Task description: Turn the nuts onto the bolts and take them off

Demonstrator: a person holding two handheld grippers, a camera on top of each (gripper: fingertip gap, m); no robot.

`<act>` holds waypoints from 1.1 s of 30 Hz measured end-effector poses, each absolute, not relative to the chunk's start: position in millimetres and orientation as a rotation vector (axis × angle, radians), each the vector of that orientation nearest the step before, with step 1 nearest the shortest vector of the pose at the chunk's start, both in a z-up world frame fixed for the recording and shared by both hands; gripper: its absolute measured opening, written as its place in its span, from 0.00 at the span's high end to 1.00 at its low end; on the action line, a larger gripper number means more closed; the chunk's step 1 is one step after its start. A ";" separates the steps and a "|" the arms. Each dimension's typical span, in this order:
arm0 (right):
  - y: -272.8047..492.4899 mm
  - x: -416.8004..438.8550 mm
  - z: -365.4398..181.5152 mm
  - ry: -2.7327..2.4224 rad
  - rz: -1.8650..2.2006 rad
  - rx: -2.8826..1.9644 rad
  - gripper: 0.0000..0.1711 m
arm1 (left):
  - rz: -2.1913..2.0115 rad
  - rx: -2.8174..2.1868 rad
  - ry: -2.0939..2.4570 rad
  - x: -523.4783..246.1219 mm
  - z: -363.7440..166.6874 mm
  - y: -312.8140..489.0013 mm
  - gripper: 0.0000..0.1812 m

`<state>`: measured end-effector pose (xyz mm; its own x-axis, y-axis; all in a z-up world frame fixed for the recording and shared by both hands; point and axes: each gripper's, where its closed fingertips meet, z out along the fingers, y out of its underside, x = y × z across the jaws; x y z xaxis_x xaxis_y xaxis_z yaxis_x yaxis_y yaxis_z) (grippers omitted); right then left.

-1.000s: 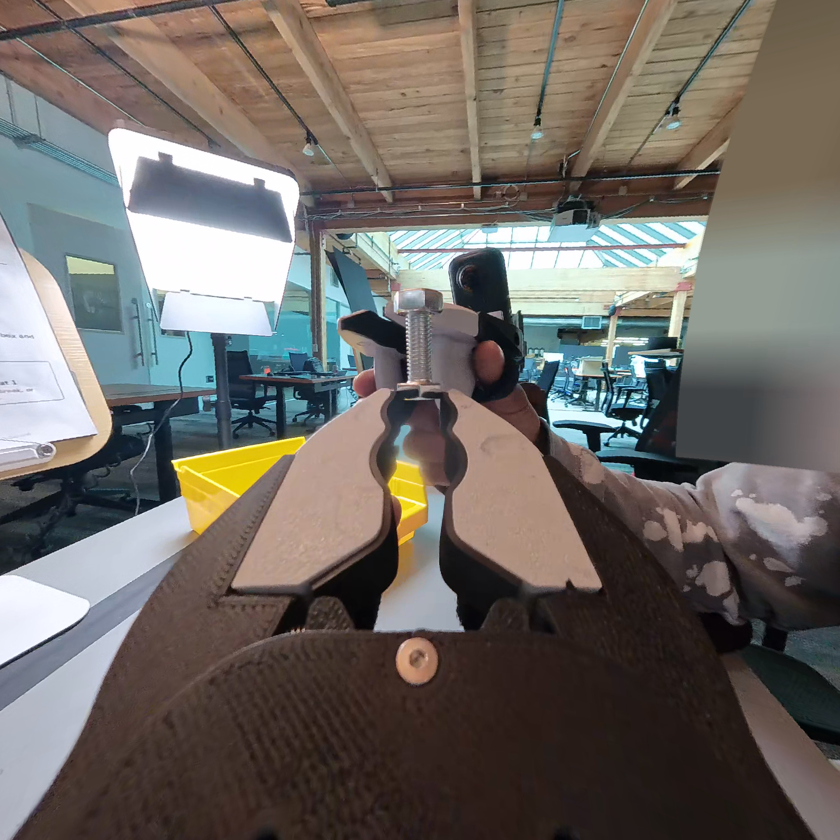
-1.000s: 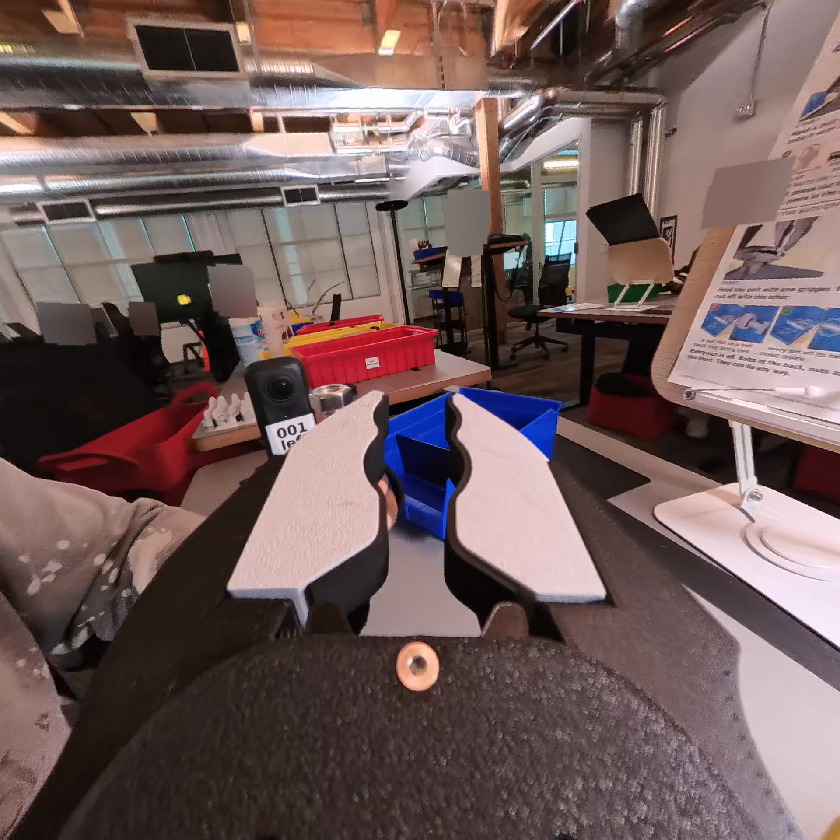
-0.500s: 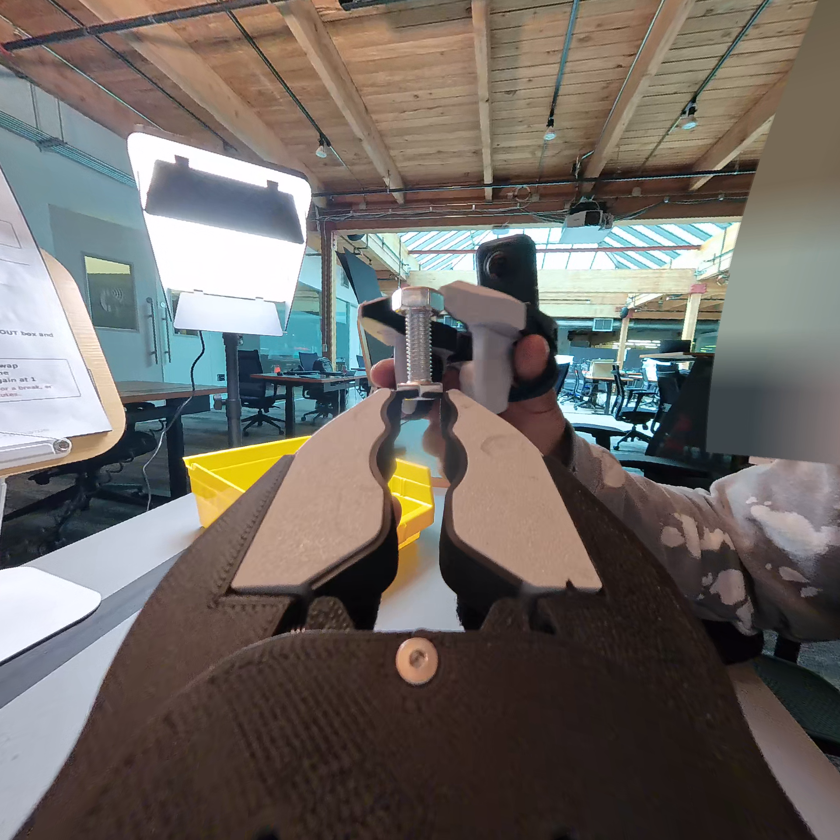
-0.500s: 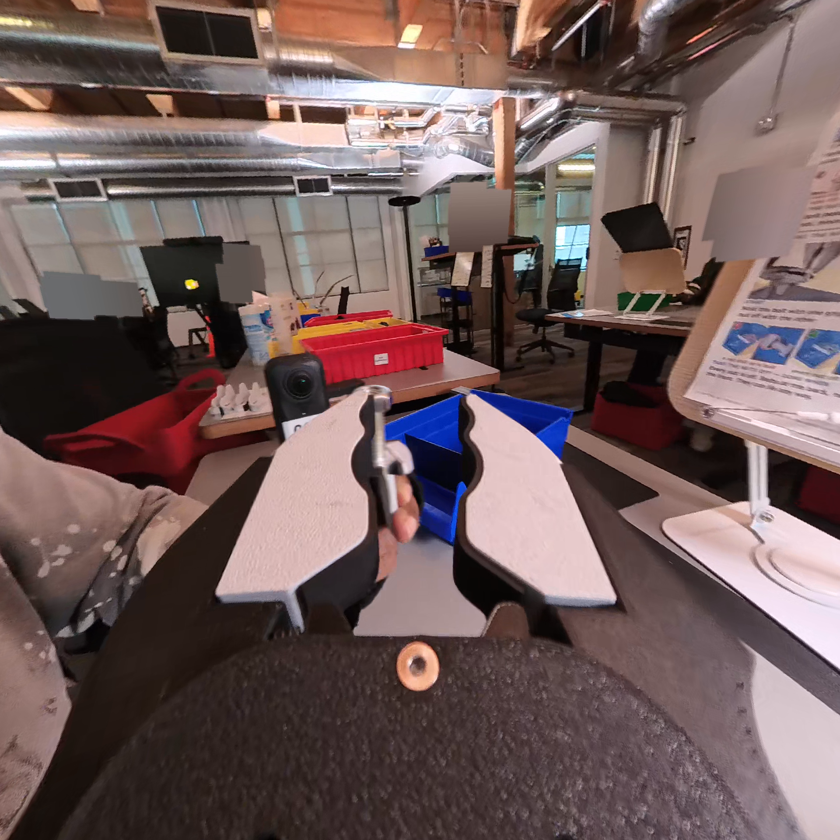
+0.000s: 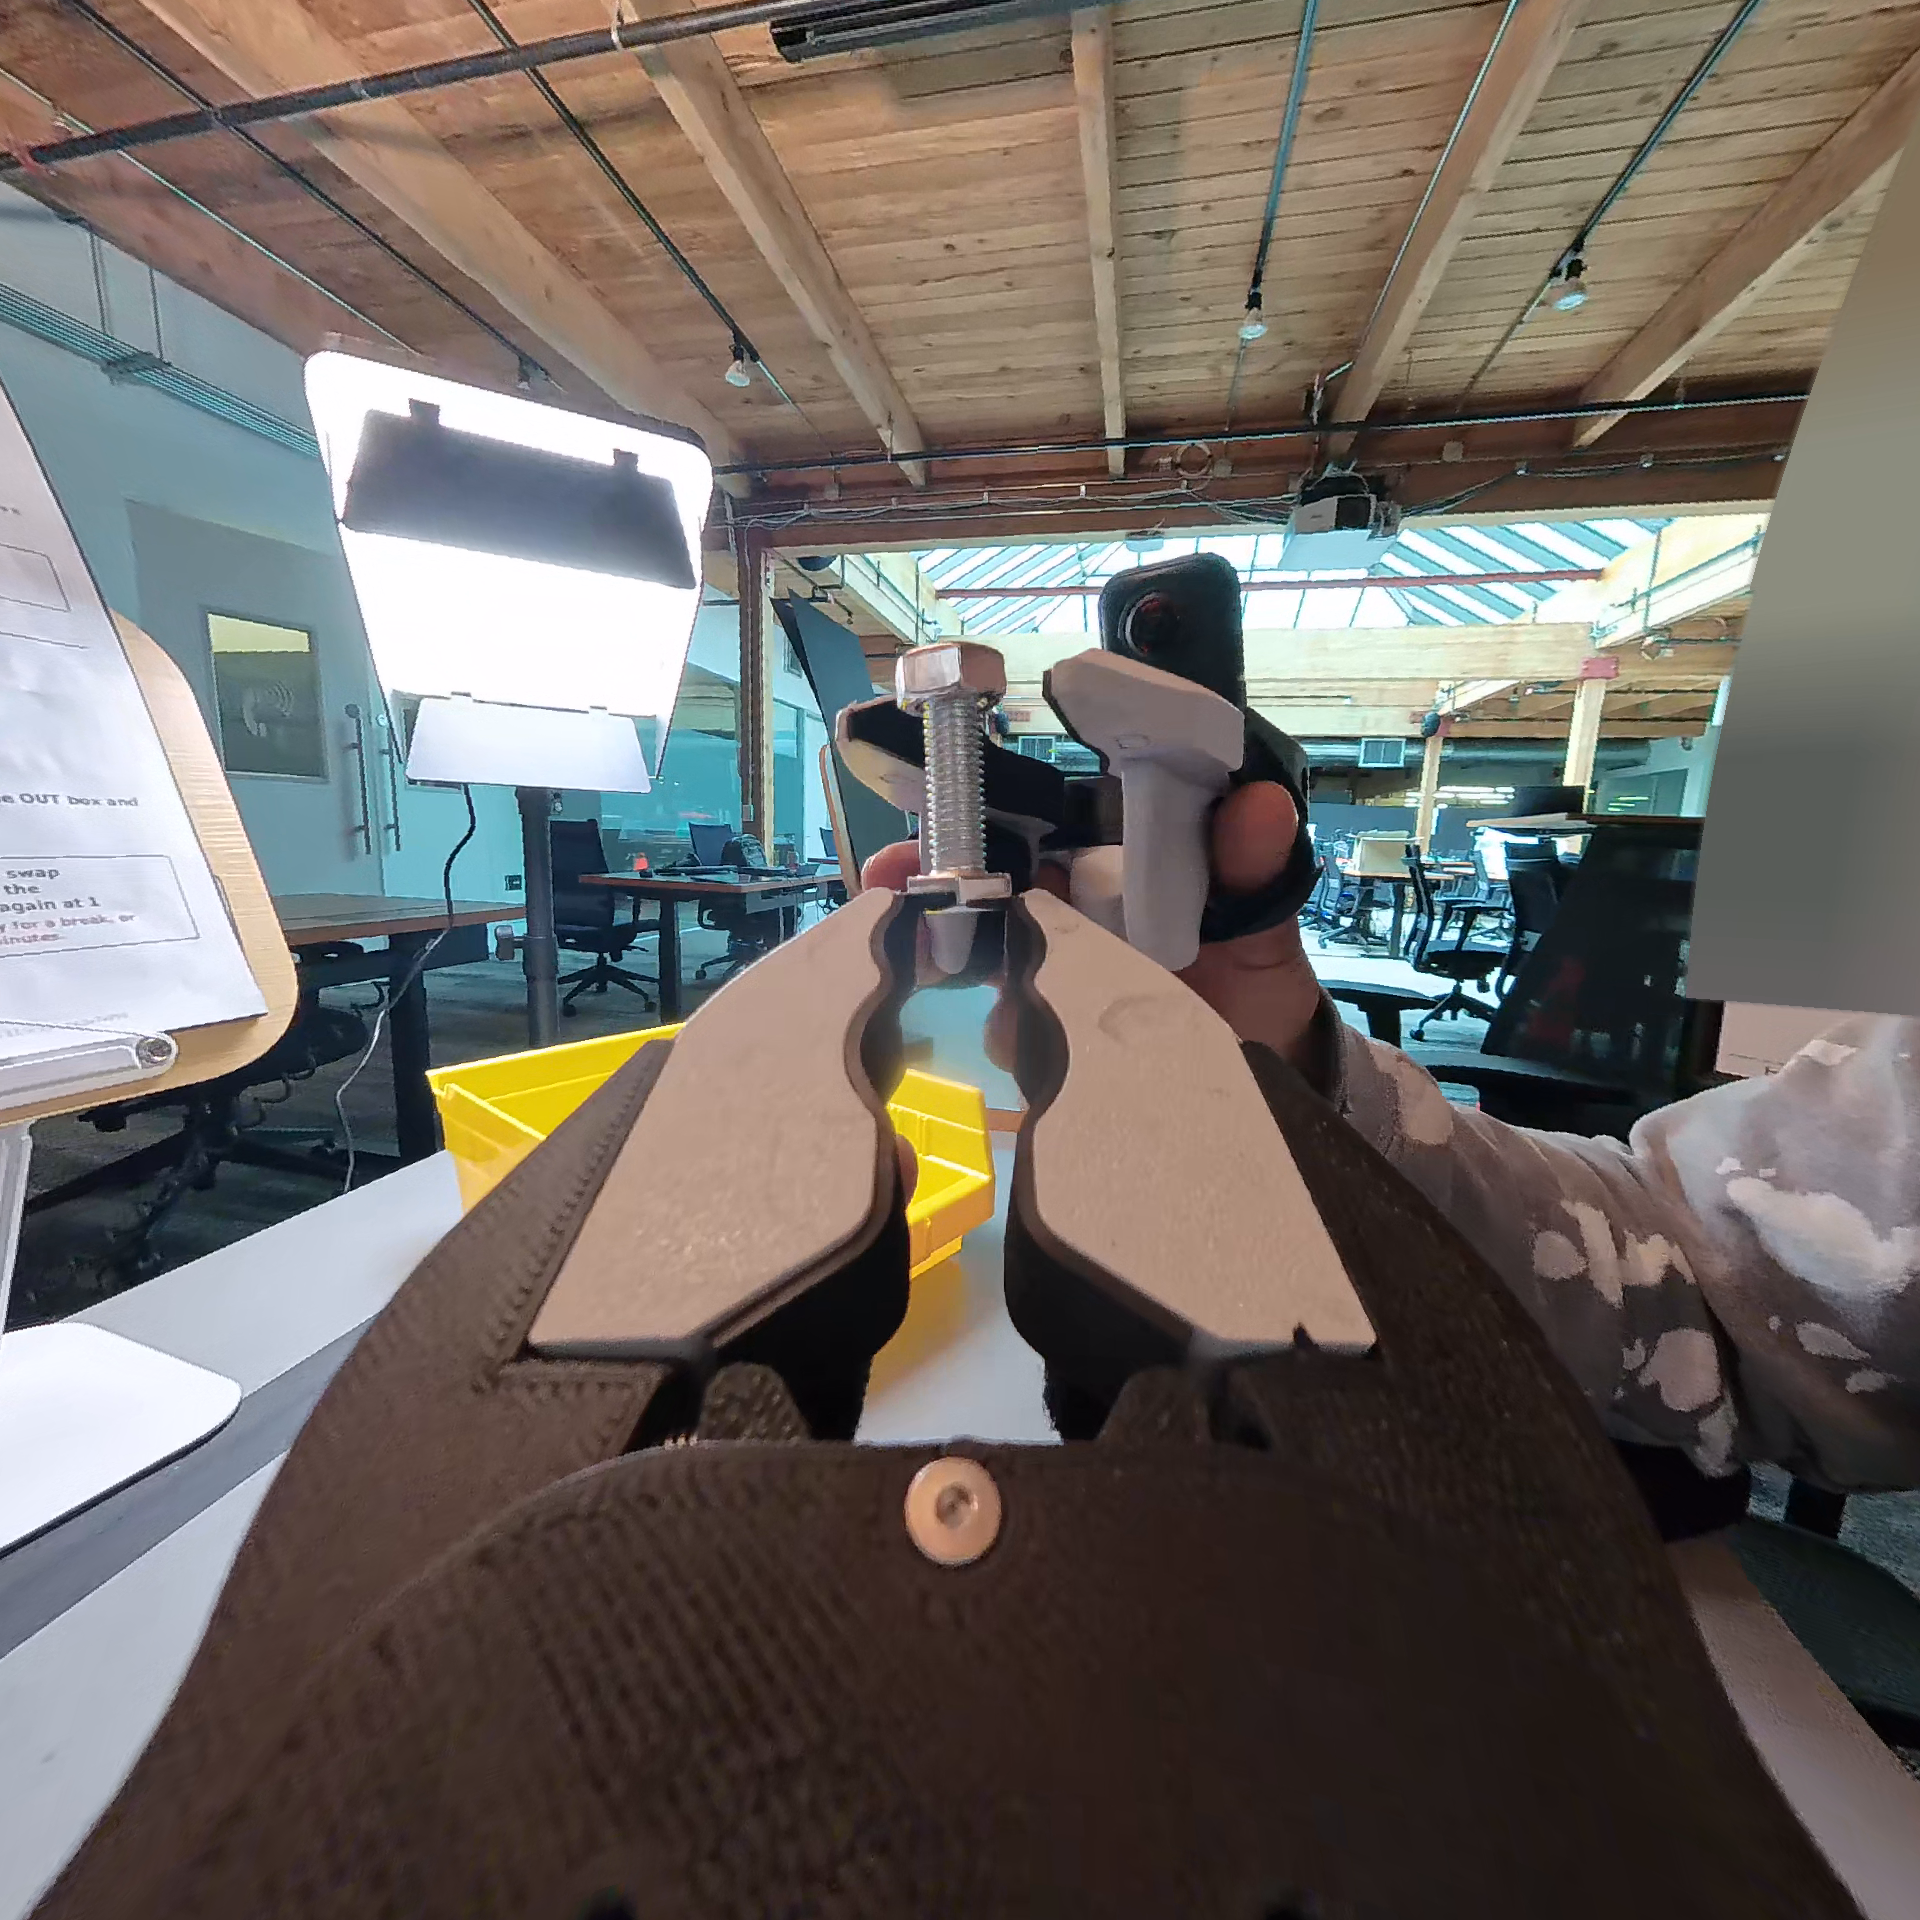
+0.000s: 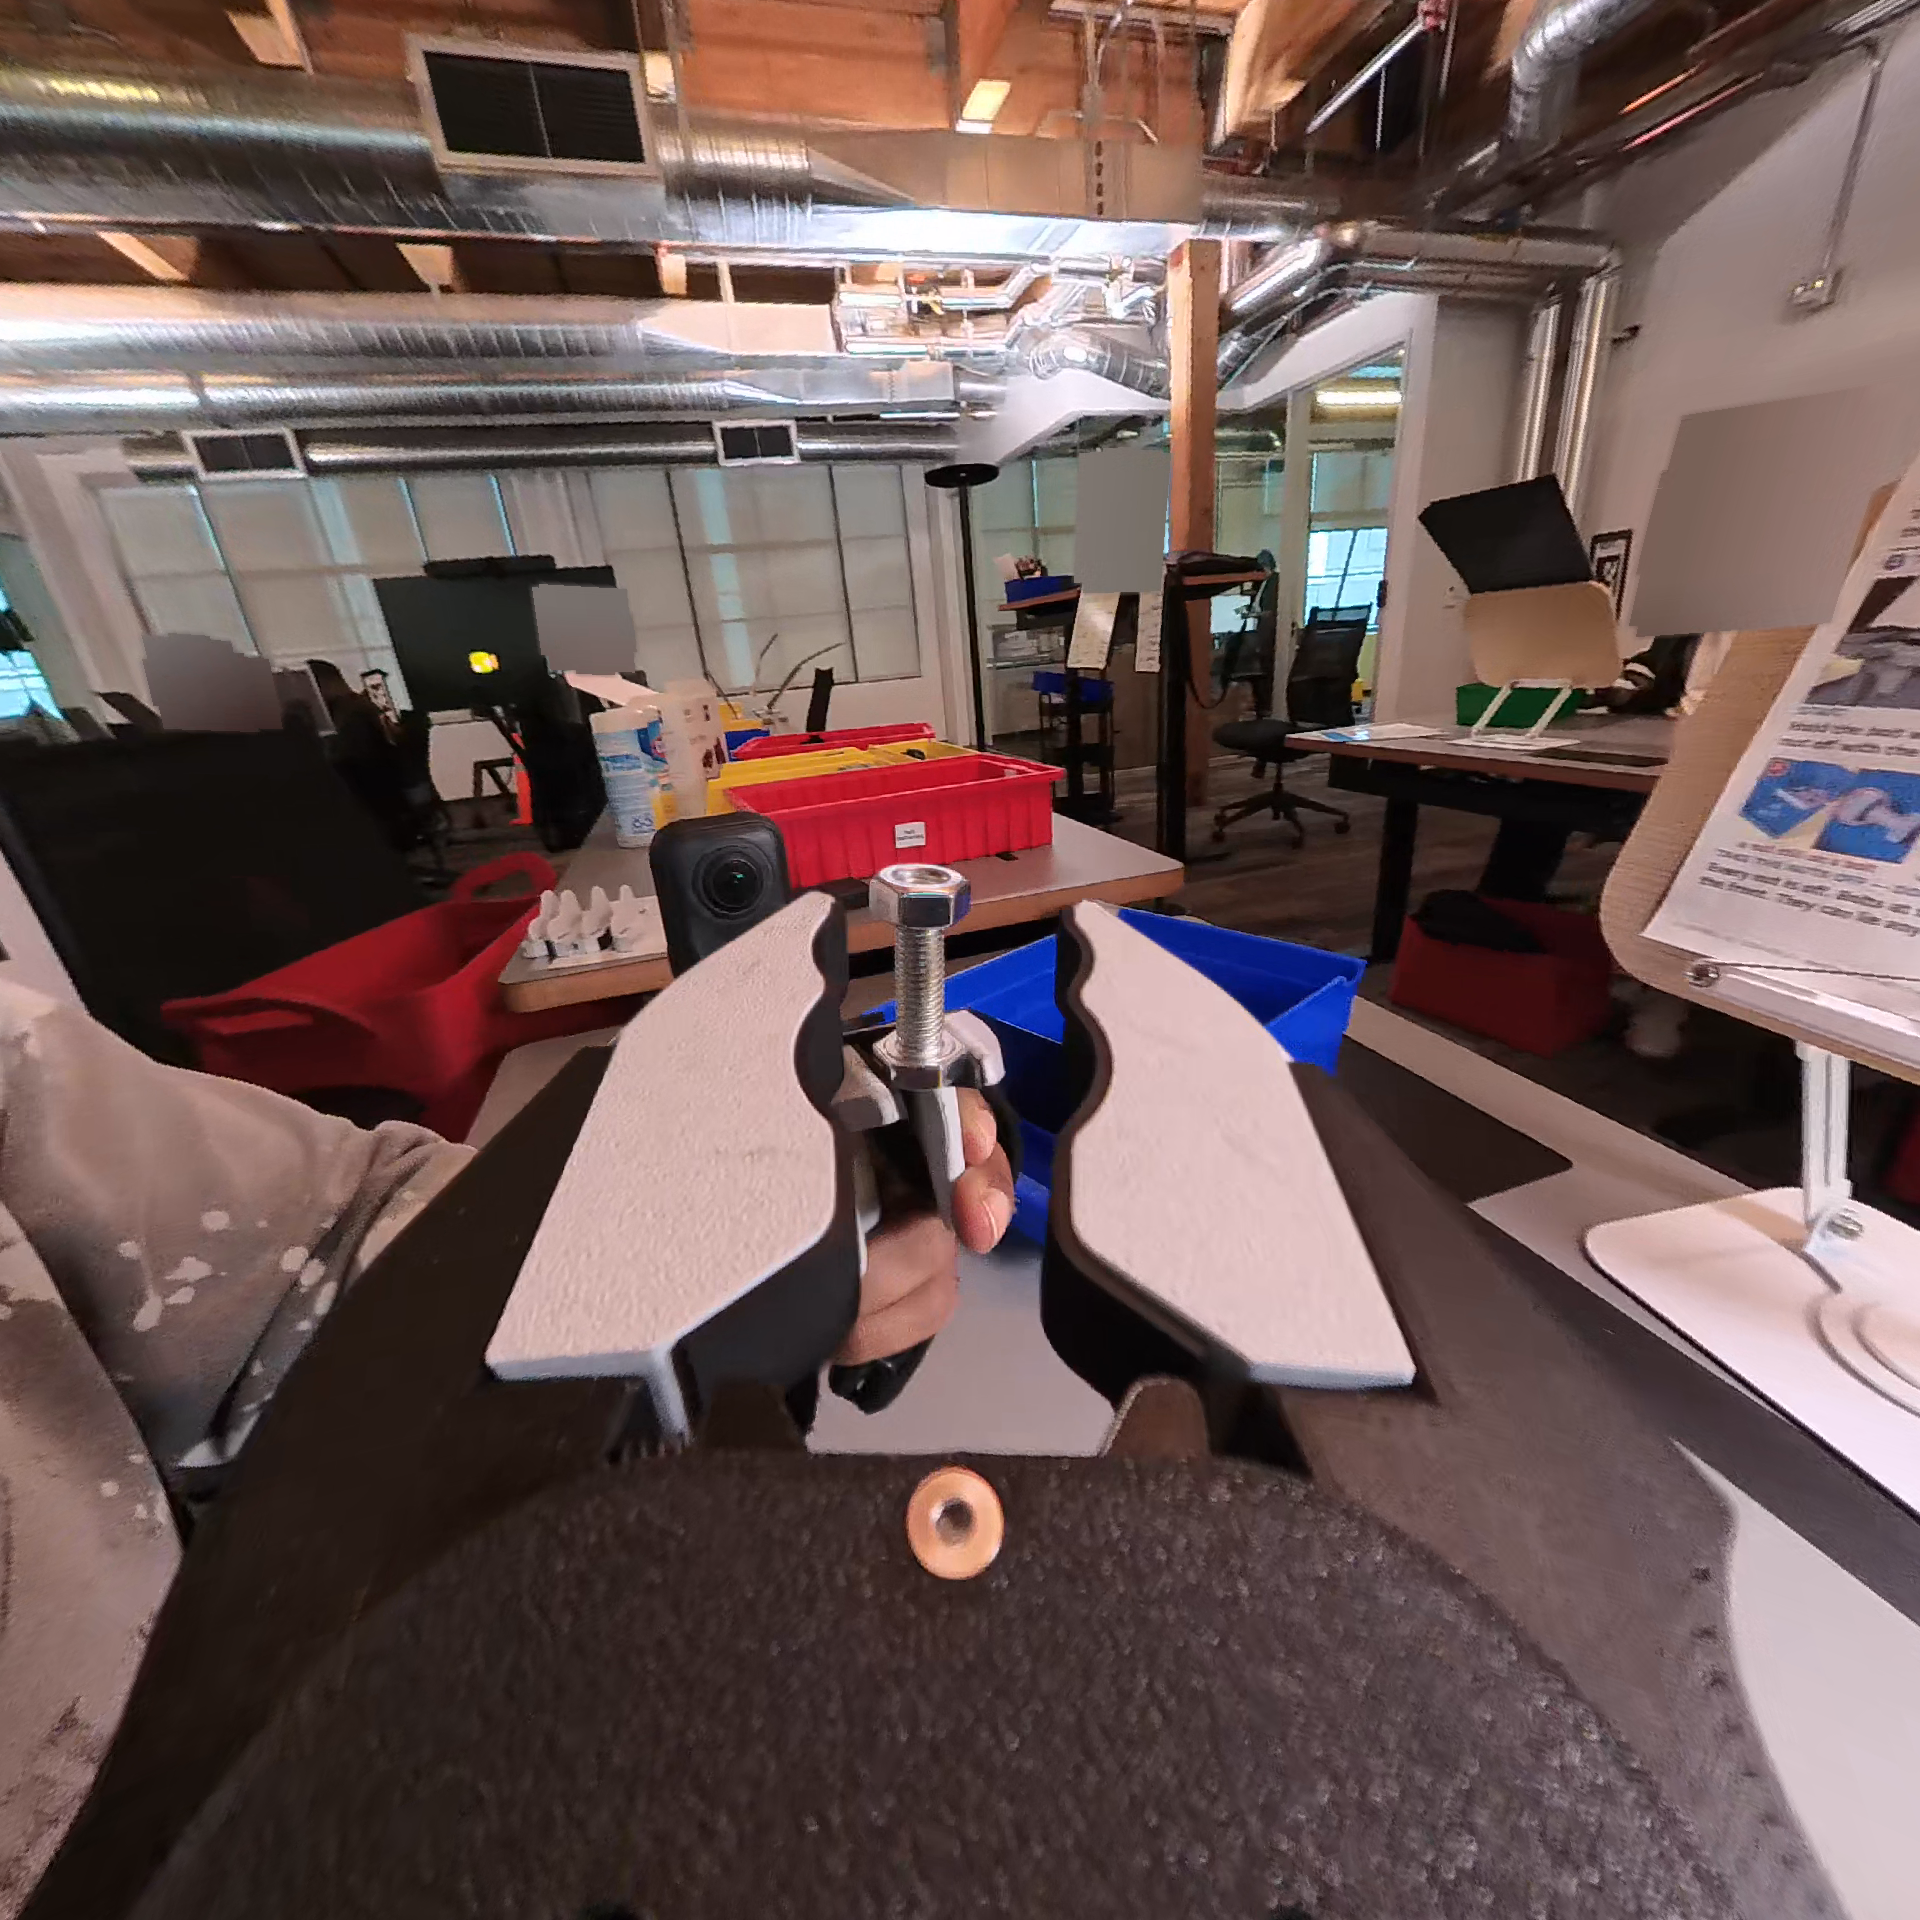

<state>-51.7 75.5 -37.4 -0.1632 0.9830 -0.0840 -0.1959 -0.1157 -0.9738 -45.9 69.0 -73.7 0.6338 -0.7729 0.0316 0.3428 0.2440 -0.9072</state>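
Left tongs point(image 5: 956, 914): pinched on the nut point(image 5: 958, 888) at their tips, held up above the table point(image 5: 208, 1309)
Bolt point(image 5: 948, 769): stands upright out of the nut, head on top, long axis vertical, shank bare between head and nut
Right tongs point(image 6: 940, 935): spread, one finger on each side of the bolt, touching neither head nor shank as far as I can tell
Key relation: bolt head lies level with the right tips, between them; closing there should catch it for turning
Bins: yellow bin point(image 5: 499, 1112) behind the left tongs, blue bin point(image 6: 1247, 977) behind the right
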 end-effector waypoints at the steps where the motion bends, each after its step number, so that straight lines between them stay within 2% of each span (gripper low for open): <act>1: 74.2 -51.9 -37.0 -1.116 1.491 -1.047 0.78 | -0.800 -1.071 0.477 -45.5 -72.8 68.4 0.91; 5: 67.8 -52.0 -33.8 -1.128 1.486 -1.032 0.79 | -0.793 -1.072 0.490 -43.6 -72.8 67.5 0.90; 8: 64.8 -54.4 -38.0 -1.165 1.450 -1.052 0.84 | -0.804 -1.074 0.500 -40.4 -73.9 66.8 0.90; 9: 64.2 -54.3 -38.2 -1.171 1.447 -1.051 0.89 | -0.807 -1.076 0.505 -39.2 -74.9 66.9 0.90; 14: 62.4 -47.9 -40.0 -1.262 1.446 -0.994 0.89 | -0.899 -1.069 0.532 -32.9 -77.0 63.3 0.91; 24: 30.9 -5.8 -42.0 -1.494 1.773 -0.621 0.89 | -1.551 -0.957 0.706 6.5 -81.0 19.6 0.90; 27: 31.1 13.3 -27.2 -1.445 1.919 -0.533 0.89 | -1.685 -0.920 0.701 14.4 -85.4 12.1 0.91; 33: 69.4 7.6 -25.3 -1.358 1.663 -0.725 0.89 | -1.406 -1.016 0.593 1.3 -87.3 41.2 0.91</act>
<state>7.6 69.4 -25.3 -0.4726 0.8781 0.0753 -0.2491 -0.0512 -0.9671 1.3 41.2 -87.3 0.1277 -0.9665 0.2228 0.5149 -0.1274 -0.8478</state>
